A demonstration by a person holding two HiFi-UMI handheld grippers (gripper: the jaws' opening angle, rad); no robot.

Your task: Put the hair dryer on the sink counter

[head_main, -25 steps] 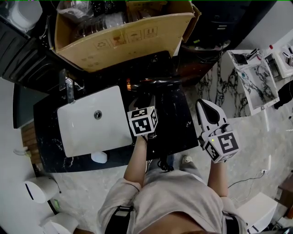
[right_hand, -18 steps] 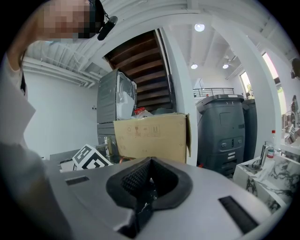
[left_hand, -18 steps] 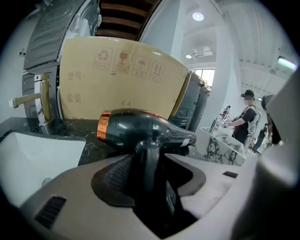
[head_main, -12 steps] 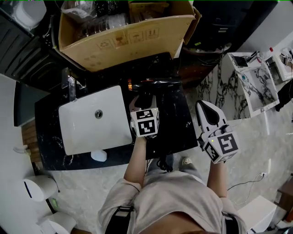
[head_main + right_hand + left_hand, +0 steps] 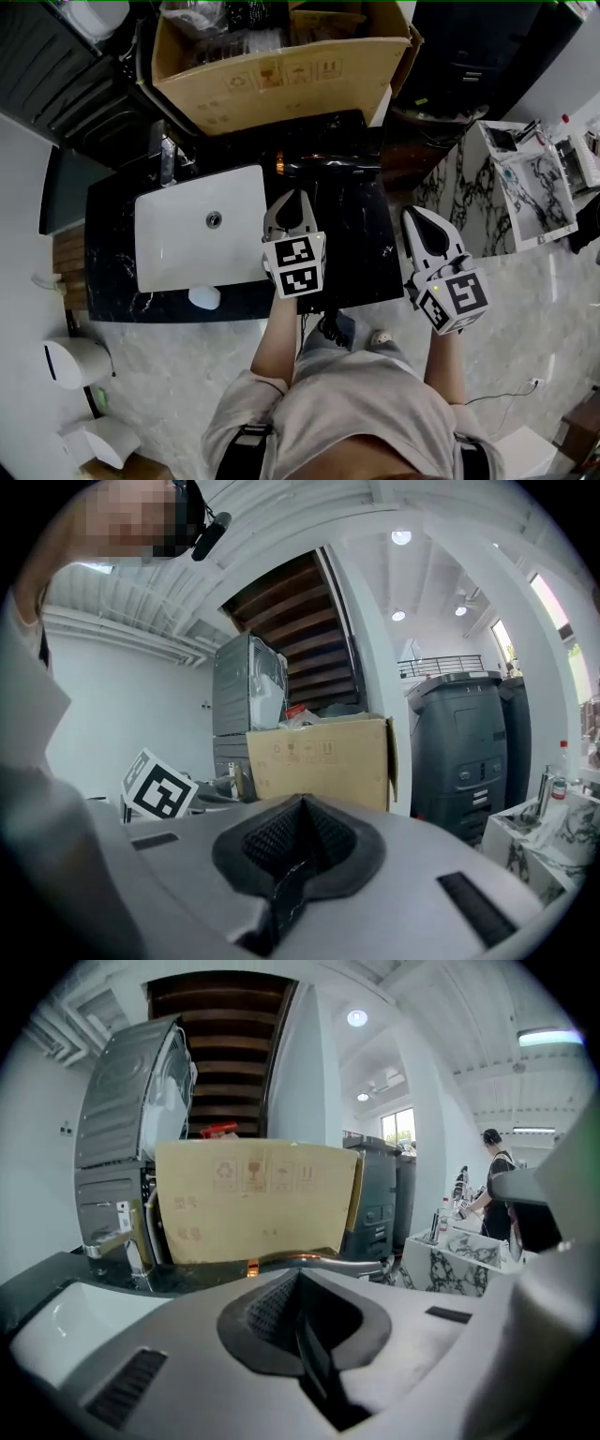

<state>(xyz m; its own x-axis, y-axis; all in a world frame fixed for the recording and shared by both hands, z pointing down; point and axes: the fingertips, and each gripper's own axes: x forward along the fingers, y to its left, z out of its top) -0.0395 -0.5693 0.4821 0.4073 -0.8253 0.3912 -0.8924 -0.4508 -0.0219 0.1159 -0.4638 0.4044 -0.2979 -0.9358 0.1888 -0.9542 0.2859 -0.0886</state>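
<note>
Hair dryer [image 5: 330, 169] lies flat on the black marble sink counter [image 5: 366, 253], to the right of the white basin [image 5: 187, 234] and just in front of the cardboard box [image 5: 281, 70]; a small orange glow shows at its basin-side end. Nothing grips it, so the placement itself looks done. Left gripper [image 5: 296, 197] sits just short of it, tips toward the dryer body, jaws closing right down on each other with nothing between them; the left gripper view shows the dryer [image 5: 314, 1260] as a low curved bar just past the tips. Right gripper [image 5: 414, 214] hangs off the counter's right edge, well apart from the dryer, jaws together and empty. Judgement: what remains is a clean retreat. Best to draw the left gripper straight back toward the body along its own line, level, with no sideways sweep, since the closed tips are near enough to nudge the dryer against the box or toward the basin. A dark coil at the counter's front edge [image 5: 328, 328] may be its cord; keep the forearm clear of it so nothing drags.
</note>
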